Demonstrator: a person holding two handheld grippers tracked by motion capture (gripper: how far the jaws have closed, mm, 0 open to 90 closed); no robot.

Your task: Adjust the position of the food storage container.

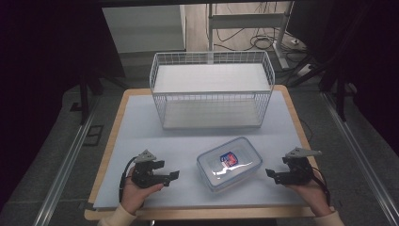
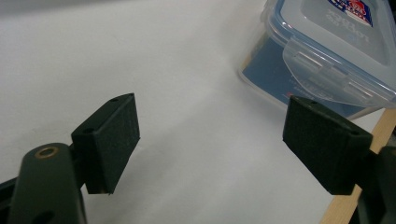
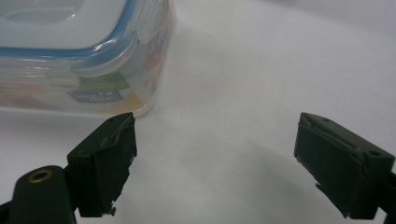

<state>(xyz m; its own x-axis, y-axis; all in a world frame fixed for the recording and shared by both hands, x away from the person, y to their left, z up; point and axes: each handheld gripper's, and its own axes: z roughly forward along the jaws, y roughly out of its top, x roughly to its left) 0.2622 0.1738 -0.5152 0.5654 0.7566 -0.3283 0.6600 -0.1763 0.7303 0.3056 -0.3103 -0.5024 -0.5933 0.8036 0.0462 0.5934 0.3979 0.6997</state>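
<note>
I hold my left gripper (image 1: pixel 170 175) and right gripper (image 1: pixel 271 173) either side of the lidded plastic container (image 1: pixel 229 163) — both jaws spread, gripping nothing.

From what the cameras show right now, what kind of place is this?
Probably a lab or workshop bench set up for recording handling tasks. A person holds the left gripper and the right gripper over a white-covered table bearing a plastic container and wire basket; loose cables lie behind.

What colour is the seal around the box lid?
Blue, clearest in the left gripper view, on the box lid.
</note>
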